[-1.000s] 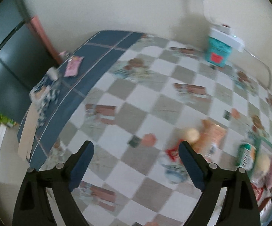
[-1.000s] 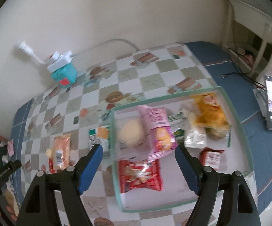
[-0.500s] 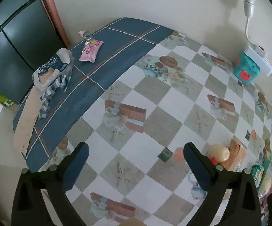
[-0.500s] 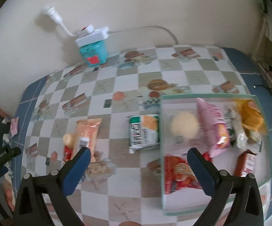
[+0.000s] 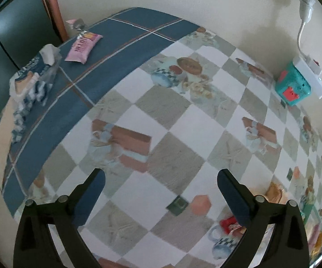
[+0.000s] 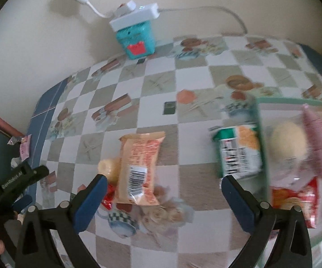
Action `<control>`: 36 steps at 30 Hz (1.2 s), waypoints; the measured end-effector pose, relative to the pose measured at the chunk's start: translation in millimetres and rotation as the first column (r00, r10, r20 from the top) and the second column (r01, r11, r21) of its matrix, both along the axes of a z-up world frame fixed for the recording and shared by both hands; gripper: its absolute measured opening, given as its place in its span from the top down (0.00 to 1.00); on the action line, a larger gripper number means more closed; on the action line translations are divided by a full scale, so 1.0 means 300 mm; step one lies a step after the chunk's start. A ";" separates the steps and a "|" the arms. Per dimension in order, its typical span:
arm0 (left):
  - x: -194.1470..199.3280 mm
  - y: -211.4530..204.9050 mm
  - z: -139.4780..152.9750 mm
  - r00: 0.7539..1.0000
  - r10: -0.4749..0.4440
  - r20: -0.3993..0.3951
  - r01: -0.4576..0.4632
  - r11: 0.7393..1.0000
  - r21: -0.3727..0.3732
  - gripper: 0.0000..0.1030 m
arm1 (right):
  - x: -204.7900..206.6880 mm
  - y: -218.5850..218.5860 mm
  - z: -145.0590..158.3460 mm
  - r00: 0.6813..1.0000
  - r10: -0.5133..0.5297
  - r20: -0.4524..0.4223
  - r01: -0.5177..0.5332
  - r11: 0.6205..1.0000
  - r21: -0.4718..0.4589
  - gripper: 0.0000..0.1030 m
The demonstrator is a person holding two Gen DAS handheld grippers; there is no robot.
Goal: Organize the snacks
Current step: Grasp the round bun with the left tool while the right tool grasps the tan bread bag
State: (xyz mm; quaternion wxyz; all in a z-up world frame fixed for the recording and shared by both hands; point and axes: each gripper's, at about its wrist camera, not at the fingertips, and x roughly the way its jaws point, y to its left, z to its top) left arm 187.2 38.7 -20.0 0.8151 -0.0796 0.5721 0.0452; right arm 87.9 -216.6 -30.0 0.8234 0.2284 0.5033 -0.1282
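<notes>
My right gripper (image 6: 164,181) is open and empty above the checked tablecloth. Just ahead of its left finger lie an orange snack packet (image 6: 138,167), a round yellow bun (image 6: 108,167) and a red wrapper (image 6: 108,195). A green packet (image 6: 239,151) rests against the outside of a clear green-rimmed tray (image 6: 261,145), which holds a wrapped bun (image 6: 288,143), a pink pack (image 6: 317,138) and a red packet (image 6: 294,198). My left gripper (image 5: 161,178) is open and empty over bare cloth. A pink packet (image 5: 84,44) lies far ahead on the blue border.
A teal box (image 6: 136,38) under a white power strip (image 6: 134,15) stands against the back wall, its cable running right. A crumpled patterned bag (image 5: 33,76) sits near the table's left edge. The left gripper's body (image 6: 24,176) shows at the right view's left edge.
Both grippers opened wider. The right one moved left and down, from over the tray to the loose snacks. The left one moved left and down, away from the snacks towards the blue border.
</notes>
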 end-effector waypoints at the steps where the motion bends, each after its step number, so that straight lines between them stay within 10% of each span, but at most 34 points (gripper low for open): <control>1: 0.005 -0.010 -0.006 1.000 -0.008 0.002 0.008 1.000 -0.007 0.03 | 0.011 0.007 -0.013 1.000 0.002 -0.004 -0.002 1.000 -0.003 0.00; 36: -0.019 -0.294 -0.068 0.974 -0.219 -0.051 0.214 0.973 -0.083 0.03 | 0.039 -0.049 -0.095 0.999 -0.015 -0.033 0.013 0.997 -0.072 0.25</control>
